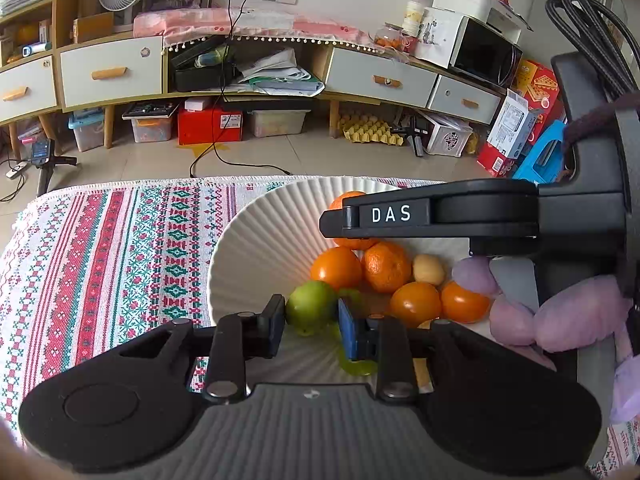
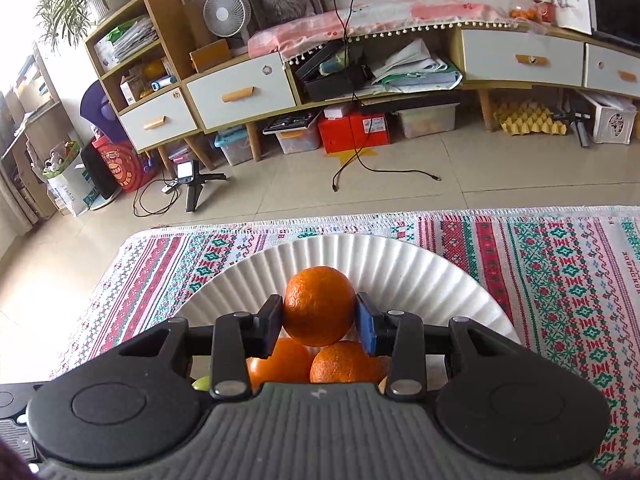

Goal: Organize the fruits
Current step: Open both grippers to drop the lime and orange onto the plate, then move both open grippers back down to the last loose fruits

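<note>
A white ribbed plate (image 1: 256,240) on the patterned tablecloth holds several oranges (image 1: 336,268), a small yellow fruit (image 1: 428,269) and green fruits. My left gripper (image 1: 311,322) is shut on a green fruit (image 1: 310,307) just above the plate's near side. My right gripper (image 2: 318,320) is shut on an orange (image 2: 319,305) and holds it over the plate (image 2: 420,276), above other oranges (image 2: 344,362). In the left wrist view the right gripper (image 1: 440,216) reaches in from the right over the plate, partly hiding an orange behind it.
The patterned tablecloth (image 1: 100,260) covers the table, with its far edge (image 2: 480,214) near the plate. A purple-gloved hand (image 1: 560,320) holds the right gripper. Beyond lie tiled floor, cables and a low cabinet (image 2: 360,80).
</note>
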Tool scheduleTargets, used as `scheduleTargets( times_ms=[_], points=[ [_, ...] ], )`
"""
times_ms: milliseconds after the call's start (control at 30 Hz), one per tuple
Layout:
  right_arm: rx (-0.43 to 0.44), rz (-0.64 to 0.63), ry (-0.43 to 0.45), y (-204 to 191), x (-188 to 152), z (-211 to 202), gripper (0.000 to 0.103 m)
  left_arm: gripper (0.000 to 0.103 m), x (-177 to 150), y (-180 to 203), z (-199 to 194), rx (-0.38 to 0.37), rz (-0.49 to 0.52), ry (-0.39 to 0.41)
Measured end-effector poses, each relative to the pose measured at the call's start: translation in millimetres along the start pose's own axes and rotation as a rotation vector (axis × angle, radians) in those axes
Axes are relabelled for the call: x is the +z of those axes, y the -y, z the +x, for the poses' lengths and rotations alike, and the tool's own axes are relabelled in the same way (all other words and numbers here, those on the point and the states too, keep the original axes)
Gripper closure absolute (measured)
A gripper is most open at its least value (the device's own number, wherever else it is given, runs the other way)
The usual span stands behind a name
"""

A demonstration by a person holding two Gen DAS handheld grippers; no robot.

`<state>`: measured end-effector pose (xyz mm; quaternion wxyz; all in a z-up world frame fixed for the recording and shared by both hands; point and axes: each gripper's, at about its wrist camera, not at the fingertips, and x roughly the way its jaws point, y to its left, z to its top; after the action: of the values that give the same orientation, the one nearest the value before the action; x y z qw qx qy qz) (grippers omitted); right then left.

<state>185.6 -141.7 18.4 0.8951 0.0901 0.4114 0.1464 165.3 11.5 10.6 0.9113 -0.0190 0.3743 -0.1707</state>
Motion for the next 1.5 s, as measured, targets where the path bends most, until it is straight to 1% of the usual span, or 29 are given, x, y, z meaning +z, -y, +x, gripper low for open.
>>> scheduleTargets(
  times_ms=[100,133,167,200,233,300,400,533,667,833,900,967,1000,1067,1133,1200,1333,1500],
  points=[
    [0.007,0.006,0.003,0.5,1.9,-1.4,0.065,0.069,0.3,0.3,-1.6,0.005,0.007,0.003],
    [0.009,0.009,0.005,0.9,3.1,-2.3,0.063,0.066,1.0,1.0,-2.6,0.006,0.007,0.003],
    [0.010,0.014,0.009,0.3,3.8,-3.3,0.058,0.064,1.3,1.0,-3.5,0.006,0.006,0.004],
    [0.009,0.017,0.013,0.4,4.4,-5.4,0.055,0.060,0.9,1.5,-5.1,0.008,0.005,0.009],
    [0.008,0.017,0.017,0.7,4.8,-7.7,0.054,0.055,1.0,1.3,-6.5,0.009,0.004,0.012],
    [0.007,0.019,0.024,1.2,5.4,-12.8,0.048,0.049,0.3,1.7,-9.2,0.013,0.003,0.016],
    [0.001,0.018,0.032,2.5,4.7,-21.1,0.042,0.044,-1.3,2.8,-13.8,0.016,0.004,0.018],
    [-0.015,0.006,0.040,4.2,2.2,-31.1,0.037,0.036,-3.3,6.5,-21.3,0.022,0.016,0.027],
    [-0.021,0.007,0.046,7.1,-0.7,-41.3,0.035,0.033,-5.6,9.9,-28.6,0.023,0.022,0.027],
    [-0.029,-0.003,0.059,9.8,-5.5,-56.9,0.029,0.021,-7.4,15.7,-40.0,0.029,0.038,0.038],
    [-0.034,-0.006,0.062,12.2,-8.4,-62.8,0.028,0.019,-9.1,18.6,-44.2,0.031,0.038,0.038],
    [-0.038,-0.005,0.061,13.6,-10.7,-67.5,0.026,0.014,-11.2,19.6,-47.8,0.037,0.041,0.033],
    [-0.041,-0.003,0.064,14.4,-12.2,-70.2,0.024,0.010,-12.5,20.7,-49.8,0.044,0.046,0.032],
    [-0.045,0.000,0.068,17.0,-16.5,-76.4,0.021,0.009,-15.7,22.4,-54.6,0.052,0.055,0.035],
    [-0.055,-0.002,0.068,20.5,-20.5,-81.4,0.018,0.004,-18.2,22.8,-57.6,0.057,0.054,0.028],
    [-0.061,0.002,0.068,22.9,-24.2,-84.8,0.016,0.001,-21.6,22.7,-60.7,0.060,0.044,0.026],
    [-0.066,0.016,0.064,27.9,-34.6,-91.9,0.011,0.001,-30.2,24.7,-63.1,0.064,0.037,0.003],
    [-0.096,0.025,0.053,34.5,-46.6,-95.3,0.009,0.001,-46.1,27.8,-65.2,0.075,0.037,-0.015]
  ],
)
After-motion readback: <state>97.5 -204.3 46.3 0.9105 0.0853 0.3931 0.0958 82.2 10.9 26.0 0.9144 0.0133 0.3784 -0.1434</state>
